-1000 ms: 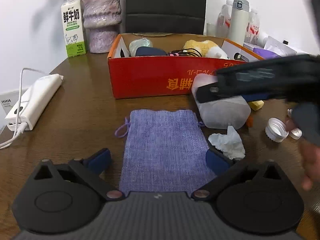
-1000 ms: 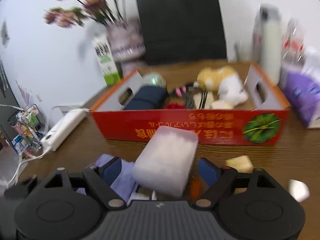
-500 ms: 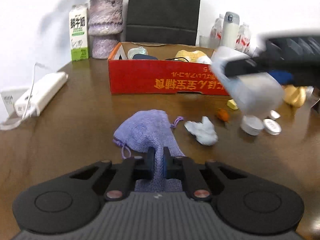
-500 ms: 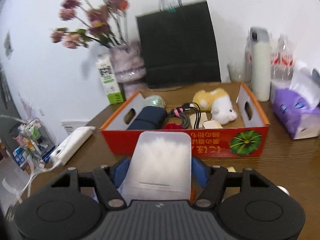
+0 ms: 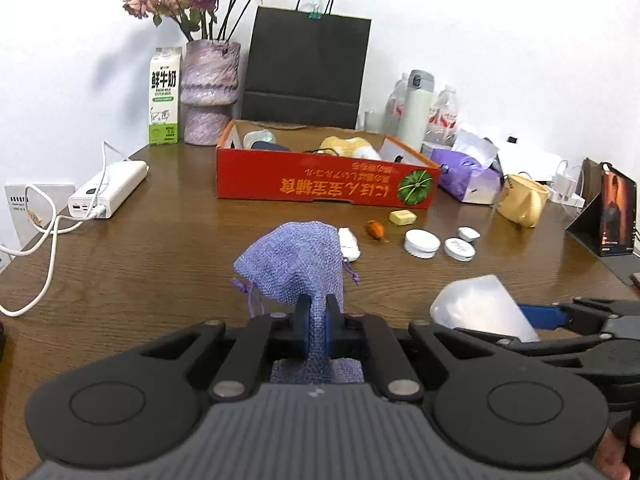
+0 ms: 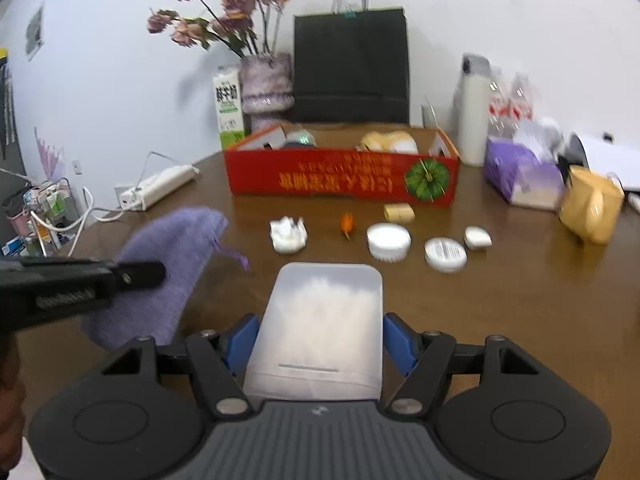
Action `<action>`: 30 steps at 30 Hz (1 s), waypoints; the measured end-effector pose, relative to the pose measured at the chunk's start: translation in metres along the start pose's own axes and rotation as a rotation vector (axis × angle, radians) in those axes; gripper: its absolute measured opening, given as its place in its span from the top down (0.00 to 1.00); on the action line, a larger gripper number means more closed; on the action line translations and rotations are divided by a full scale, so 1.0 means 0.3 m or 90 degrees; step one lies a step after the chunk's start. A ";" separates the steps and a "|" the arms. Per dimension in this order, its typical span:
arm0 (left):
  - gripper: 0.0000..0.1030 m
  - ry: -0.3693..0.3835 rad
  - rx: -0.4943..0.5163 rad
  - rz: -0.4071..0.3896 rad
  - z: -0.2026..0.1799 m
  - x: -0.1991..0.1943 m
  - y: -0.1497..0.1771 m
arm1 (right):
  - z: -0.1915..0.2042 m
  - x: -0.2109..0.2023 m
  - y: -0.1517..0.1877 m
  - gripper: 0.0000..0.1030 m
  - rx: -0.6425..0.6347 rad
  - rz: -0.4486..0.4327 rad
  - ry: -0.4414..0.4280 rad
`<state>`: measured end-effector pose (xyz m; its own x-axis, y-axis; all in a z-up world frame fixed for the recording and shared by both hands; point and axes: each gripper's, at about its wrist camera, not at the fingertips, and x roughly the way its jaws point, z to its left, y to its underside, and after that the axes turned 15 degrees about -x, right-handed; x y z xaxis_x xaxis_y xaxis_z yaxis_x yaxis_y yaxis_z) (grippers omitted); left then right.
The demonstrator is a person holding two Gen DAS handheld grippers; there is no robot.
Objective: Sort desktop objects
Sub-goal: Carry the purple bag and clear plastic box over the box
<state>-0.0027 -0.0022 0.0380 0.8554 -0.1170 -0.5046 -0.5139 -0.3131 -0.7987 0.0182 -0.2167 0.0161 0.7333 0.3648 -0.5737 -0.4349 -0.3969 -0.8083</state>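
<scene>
- The left gripper (image 5: 317,322) is closed on one end of a purple cloth pouch (image 5: 298,264), held above the wooden table (image 5: 140,272).
- The right gripper (image 6: 316,344) clamps a frosted plastic box (image 6: 320,320), also lifted.
- Judgement: carry both over the red cardboard box (image 5: 320,184), clearing its front wall before letting go.
- The plastic box's contents are too cloudy to identify; the red box's inside is mostly hidden.

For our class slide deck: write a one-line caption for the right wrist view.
Right gripper grips a frosted plastic box above the wooden table, facing the red cardboard box.
</scene>
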 end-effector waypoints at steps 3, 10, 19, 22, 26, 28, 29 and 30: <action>0.93 0.004 0.001 0.000 -0.002 -0.001 0.001 | -0.005 -0.020 -0.003 0.35 0.008 -0.012 -0.005; 0.93 -0.008 -0.011 0.008 0.023 0.017 -0.001 | -0.066 -0.043 -0.016 0.35 0.076 -0.055 -0.104; 0.93 -0.025 -0.029 0.001 0.061 0.036 -0.037 | -0.162 -0.031 -0.003 0.35 0.204 -0.102 -0.250; 0.93 -0.021 -0.028 -0.020 0.061 0.044 -0.088 | -0.213 -0.020 -0.005 0.35 0.257 -0.129 -0.311; 0.93 -0.007 -0.026 -0.045 0.055 0.076 -0.184 | -0.231 -0.020 -0.062 0.35 0.218 -0.145 -0.242; 0.93 0.010 -0.030 -0.060 0.046 0.104 -0.263 | -0.236 -0.004 -0.121 0.35 0.173 -0.145 -0.181; 0.93 0.025 -0.035 -0.071 0.037 0.125 -0.315 | -0.248 0.005 -0.156 0.35 0.158 -0.148 -0.160; 0.93 0.037 -0.036 -0.080 0.022 0.150 -0.361 | -0.266 0.016 -0.194 0.35 0.145 -0.154 -0.141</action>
<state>0.0910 0.0325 0.0996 0.9157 -0.1276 -0.3812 -0.4000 -0.3814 -0.8334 0.0887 -0.2591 0.0710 0.7092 0.6073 -0.3581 -0.3863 -0.0902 -0.9179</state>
